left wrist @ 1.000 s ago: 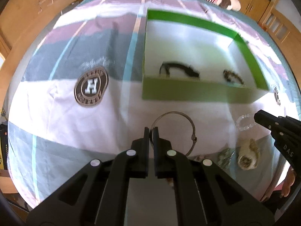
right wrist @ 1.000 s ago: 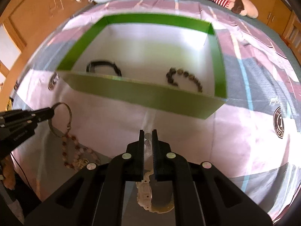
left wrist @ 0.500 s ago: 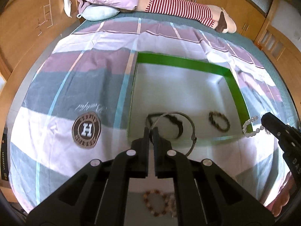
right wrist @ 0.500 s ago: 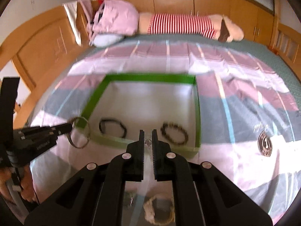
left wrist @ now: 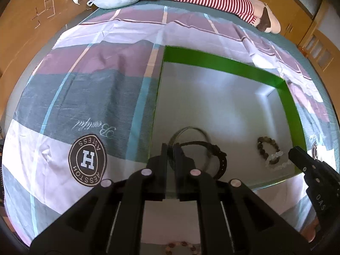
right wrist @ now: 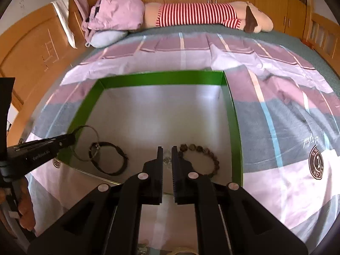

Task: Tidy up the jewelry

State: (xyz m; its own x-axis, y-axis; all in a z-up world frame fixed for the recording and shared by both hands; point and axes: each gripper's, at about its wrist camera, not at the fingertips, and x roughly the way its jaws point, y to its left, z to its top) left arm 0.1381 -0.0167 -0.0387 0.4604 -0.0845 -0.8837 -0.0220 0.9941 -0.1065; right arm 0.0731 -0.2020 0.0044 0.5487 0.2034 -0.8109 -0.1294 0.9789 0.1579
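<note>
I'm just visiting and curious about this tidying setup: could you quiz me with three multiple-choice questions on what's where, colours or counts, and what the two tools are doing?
1. Where does the black strap bracelet lie?
A in the green box
B on the pillow
C on the floor

2. What colour are the box's walls?
A red
B green
C blue

3. What does the left gripper hold?
A nothing
B a spoon
C a thin metal ring

Answers: 1 A, it rests on the box's pale floor. 2 B, bright green rim. 3 C, the fingertips pinch the ring over the box.
</note>
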